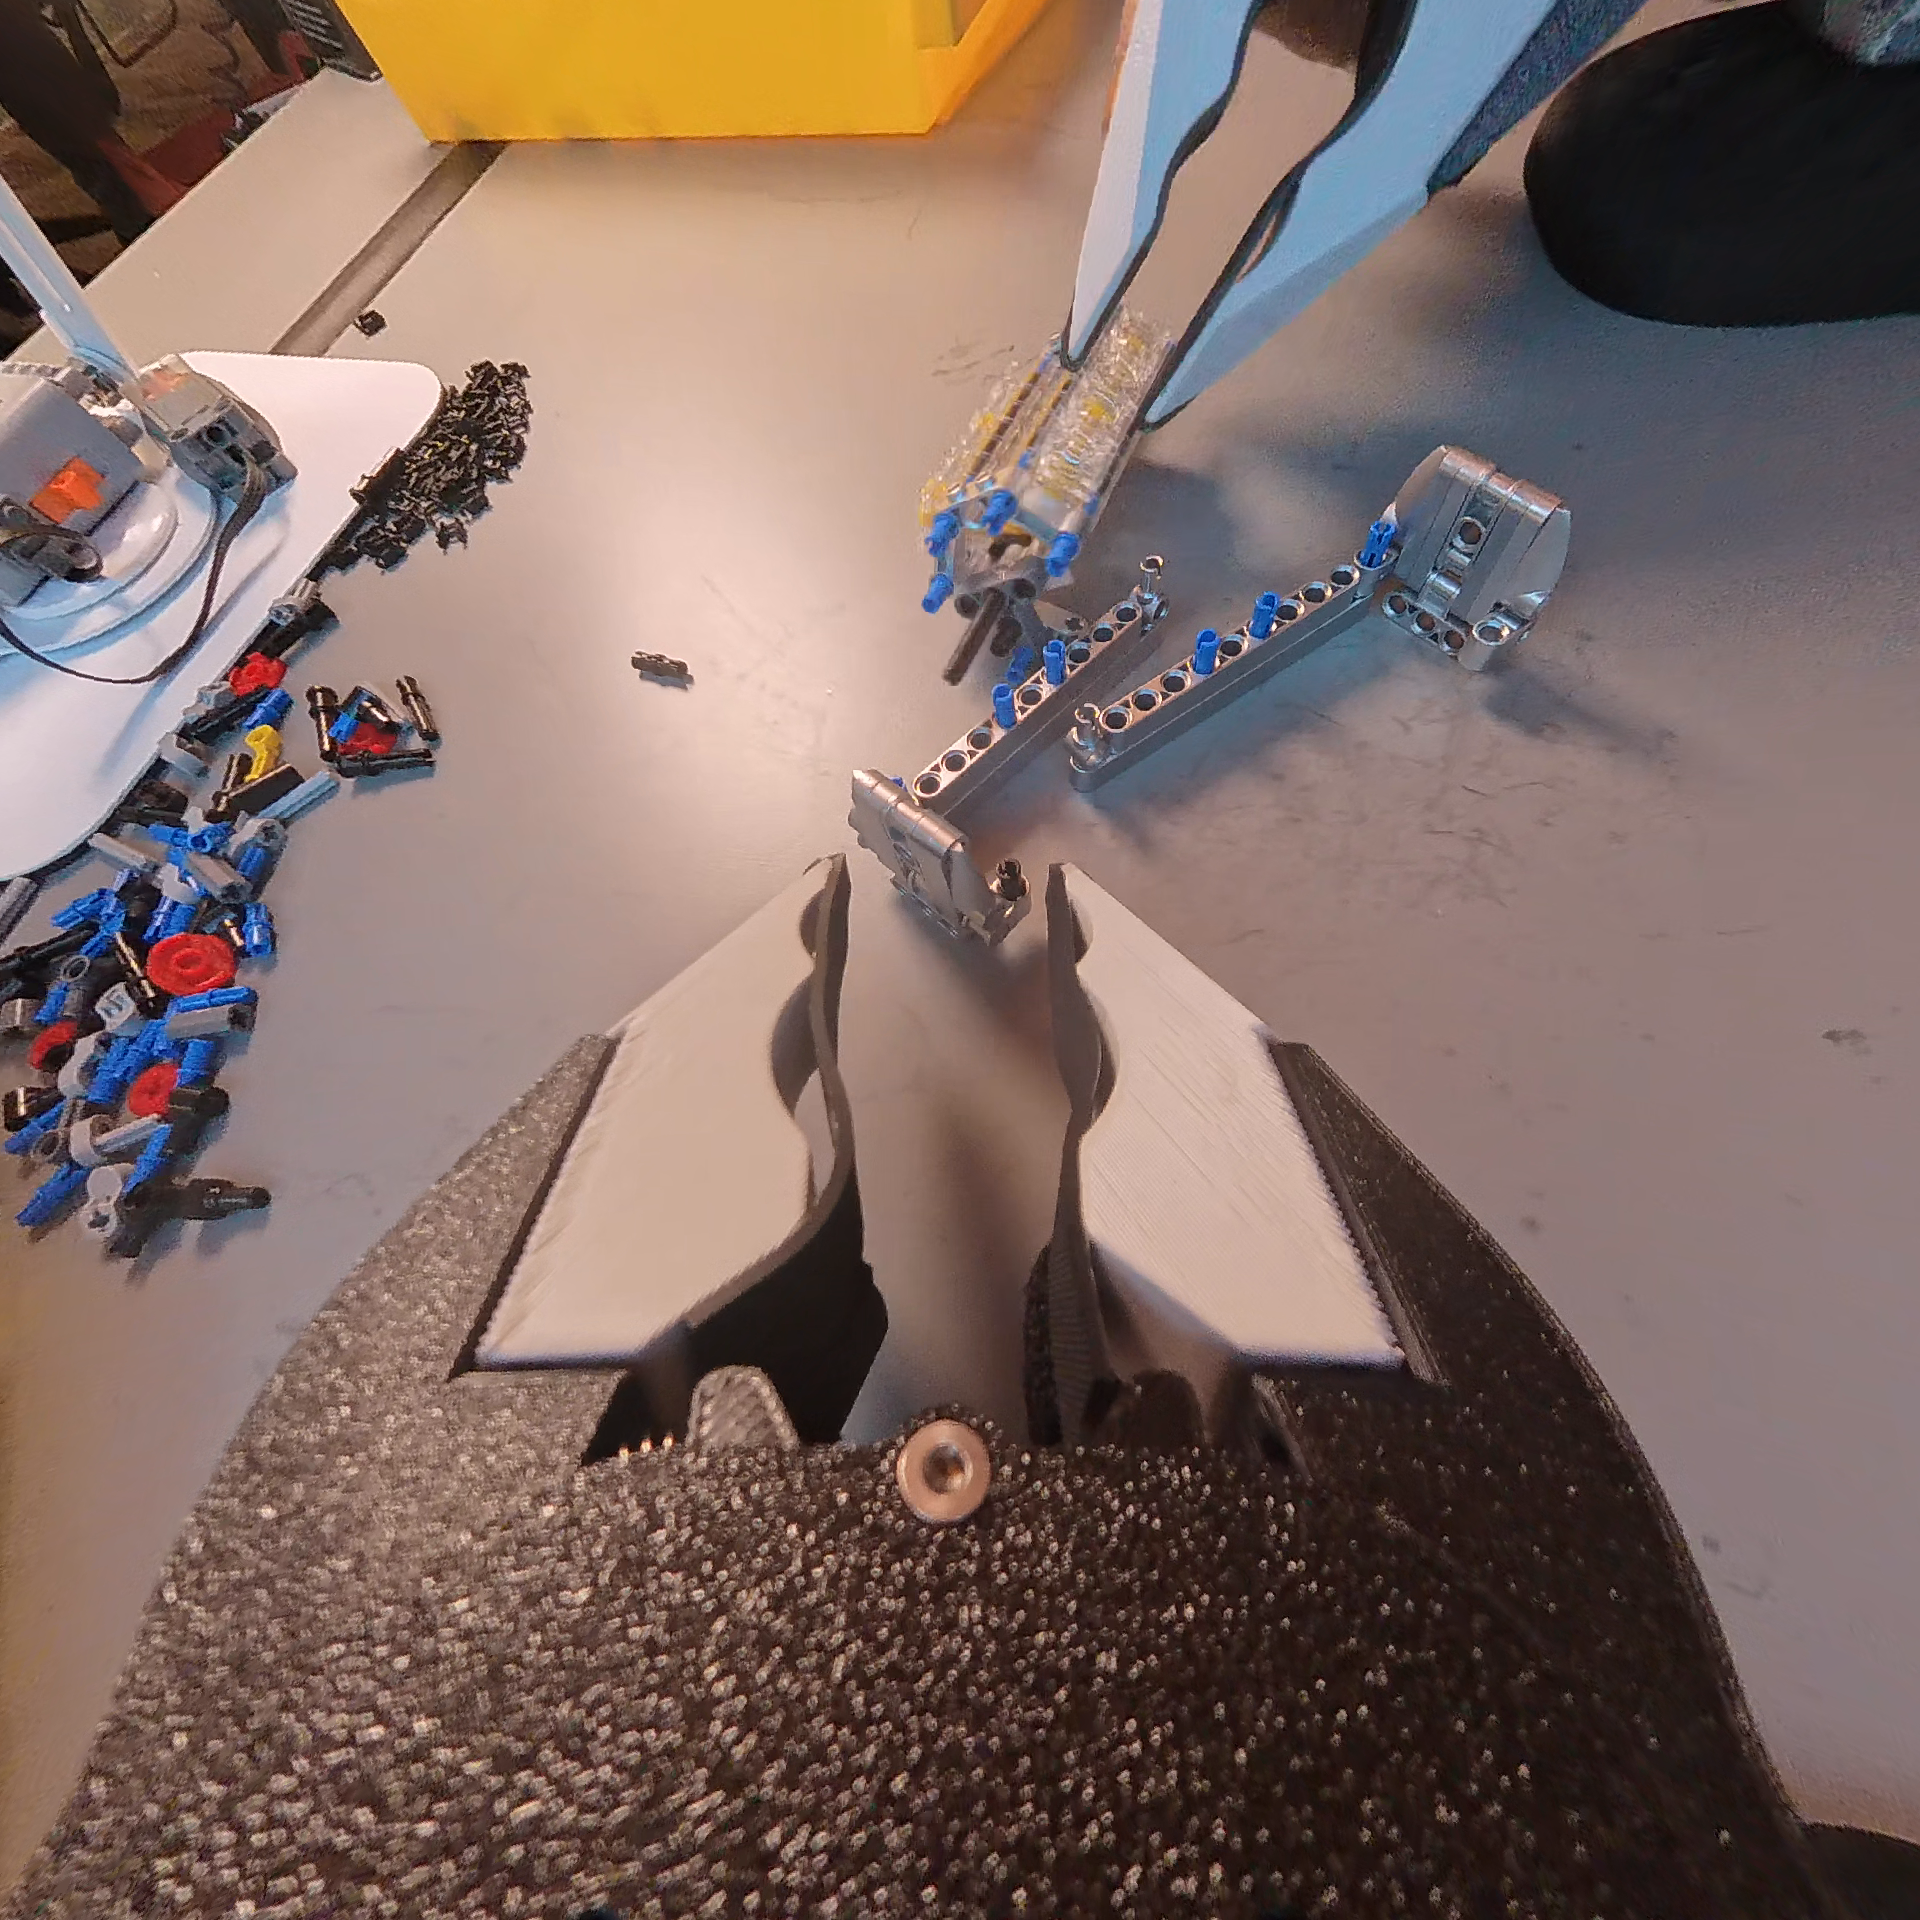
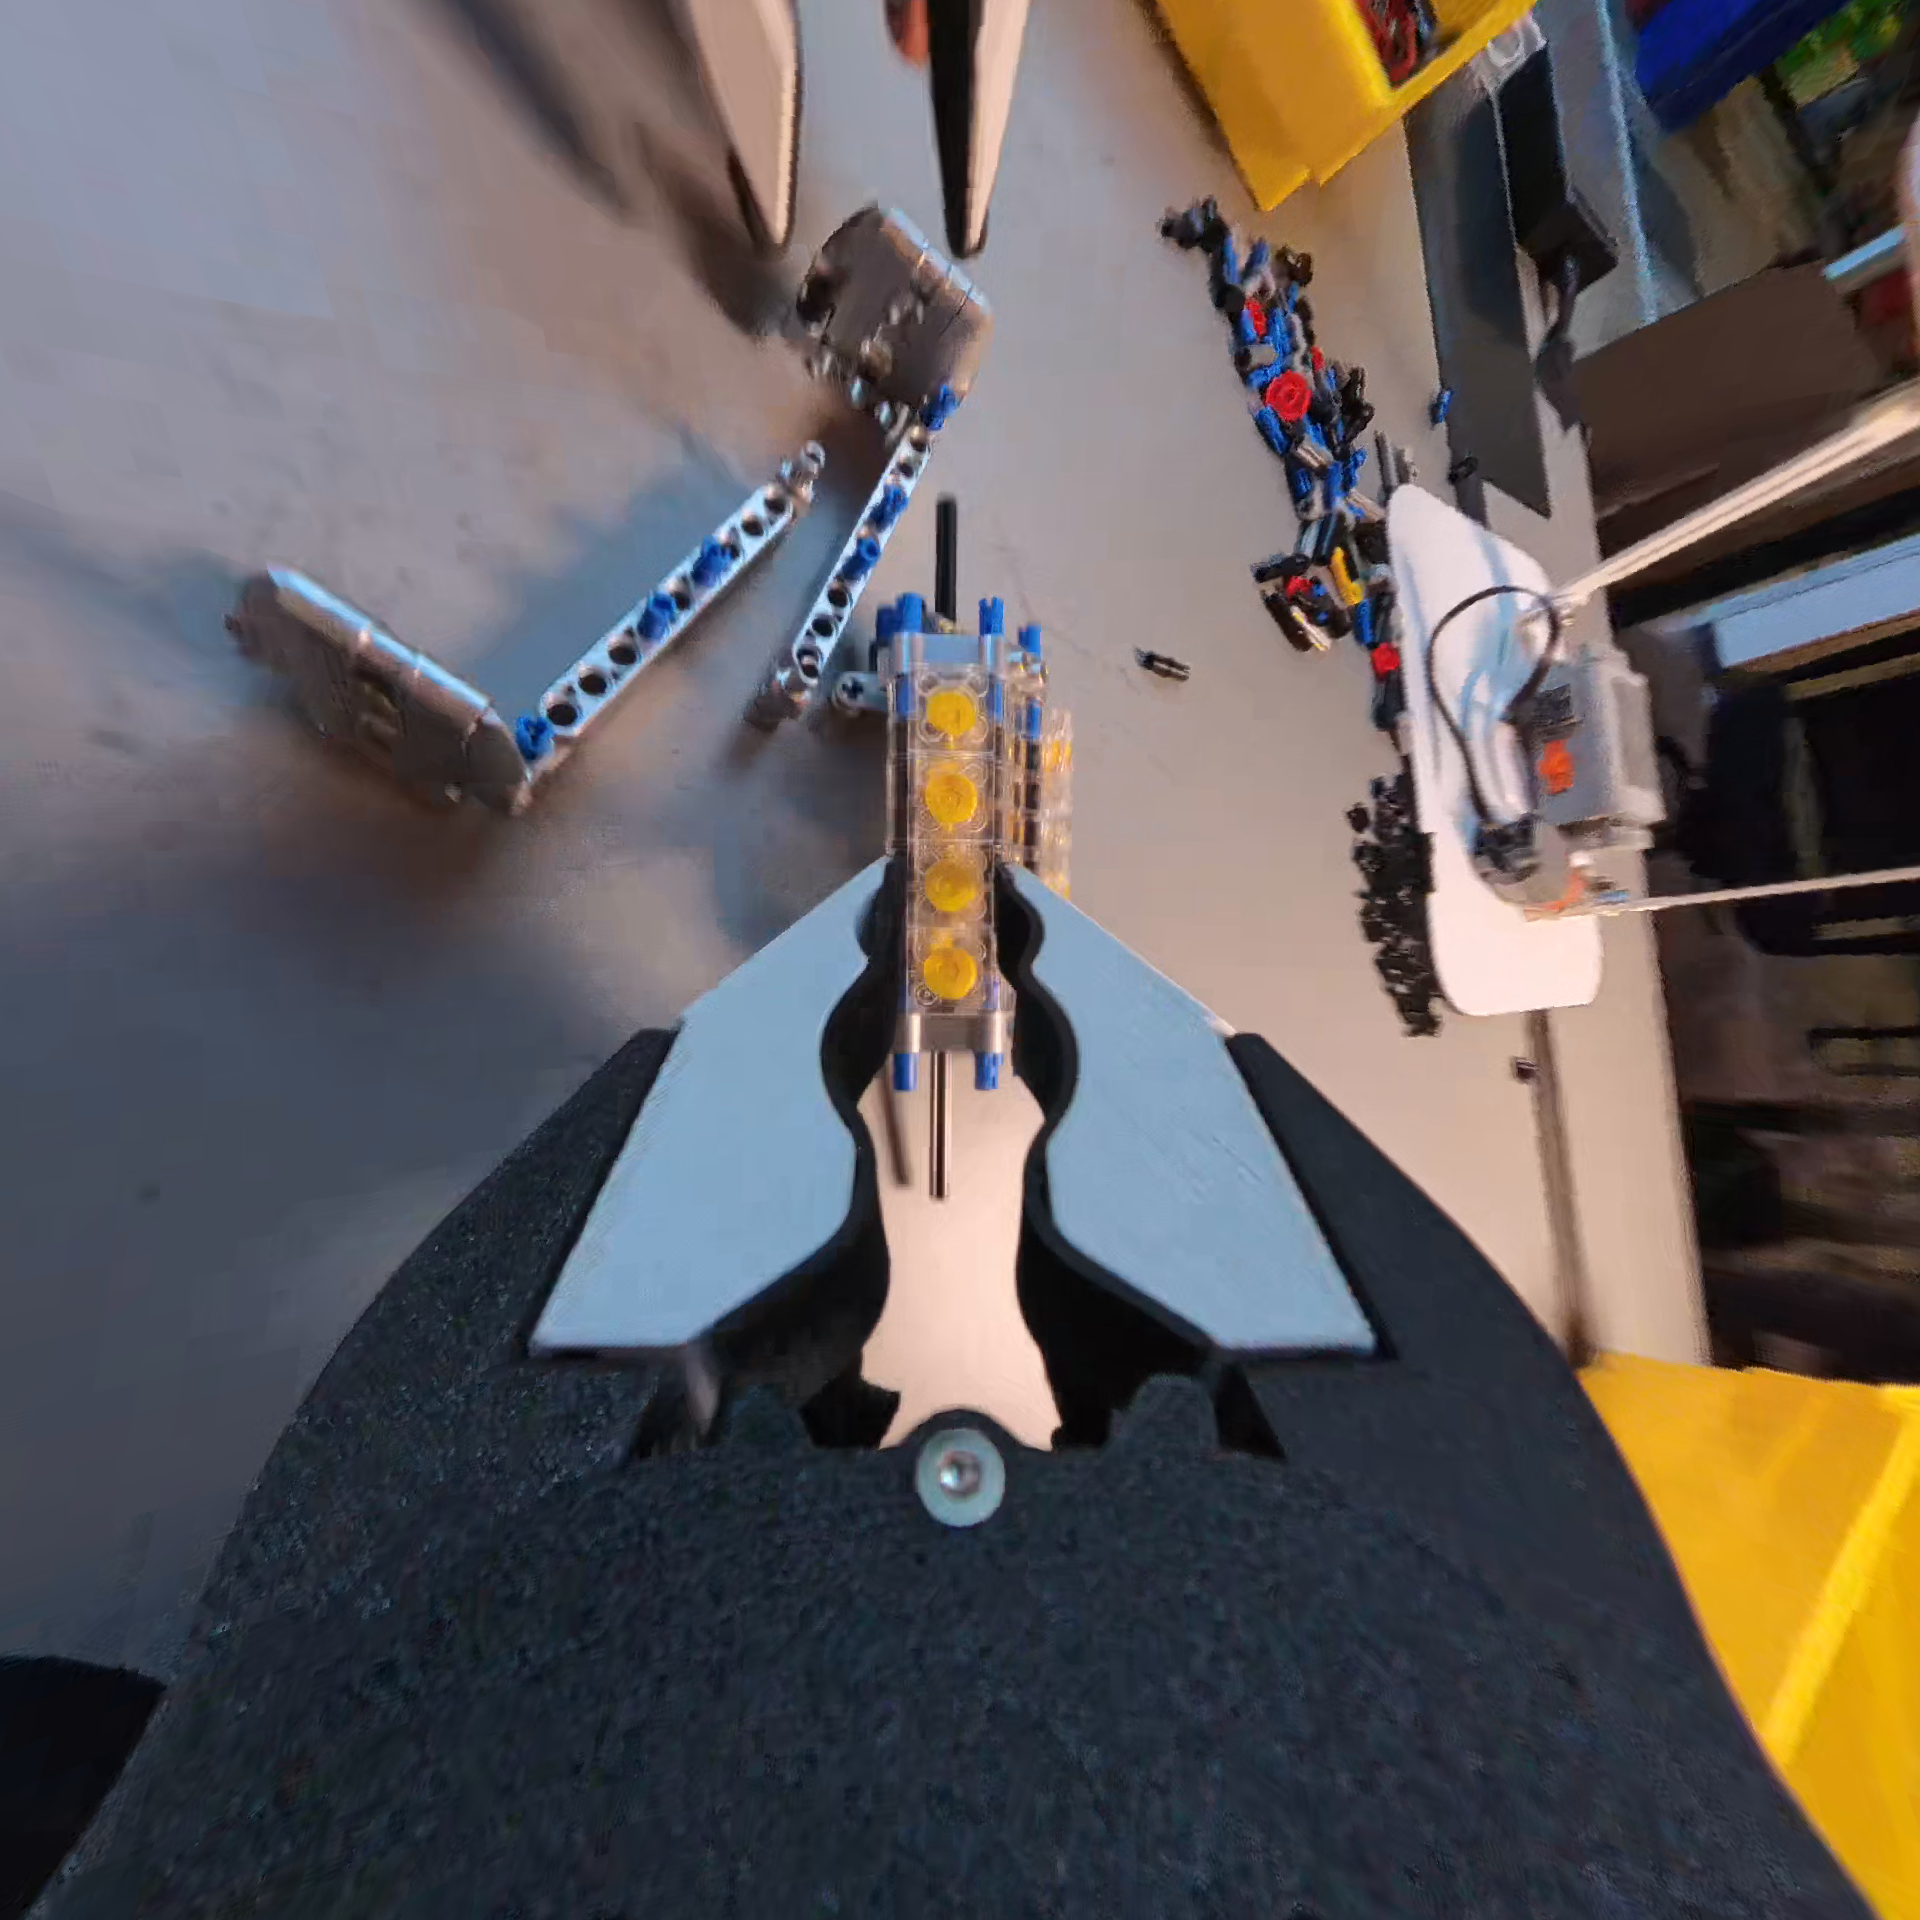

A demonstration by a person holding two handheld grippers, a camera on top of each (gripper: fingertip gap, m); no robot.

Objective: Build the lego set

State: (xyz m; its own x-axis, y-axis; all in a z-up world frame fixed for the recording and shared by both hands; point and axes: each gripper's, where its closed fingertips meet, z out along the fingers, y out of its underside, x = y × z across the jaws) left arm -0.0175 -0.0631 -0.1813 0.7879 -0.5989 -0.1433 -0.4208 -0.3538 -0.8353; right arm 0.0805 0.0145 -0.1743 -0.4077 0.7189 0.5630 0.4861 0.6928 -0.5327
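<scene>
The right tongs (image 2: 948,914) are clamped on a clear block piece (image 2: 951,831). It is long and see-through, with four yellow round dots in a row along its top. Small blue pegs stick out at both ends, and a thin black rod pokes out too. Its far end sits low by the grey bench (image 1: 1455,1039).

The left tongs (image 1: 948,883) are apart, with nothing between them. Just past their tips lies a grey arm piece (image 1: 1013,743). It is a long flat bar full of round holes, with blue pegs in it and a chunky grey end (image 1: 925,857). That chunky end is right at the tips of the left tongs. I cannot tell if it touches them.

Beside it lies a second grey arm piece (image 1: 1309,634), the same kind, with its chunky end pointing the other way. The two bars lie side by side, near the clear block piece.

Off to one side is a messy pile of small parts (image 1: 156,987) in blue, black, red and grey. A heap of tiny black pegs (image 1: 447,447) lies by a white plate (image 1: 312,468). A grey box (image 1: 83,468) with an orange bit sits on that plate. A yellow bin (image 1: 675,73) stands at the far edge of the bench.
</scene>
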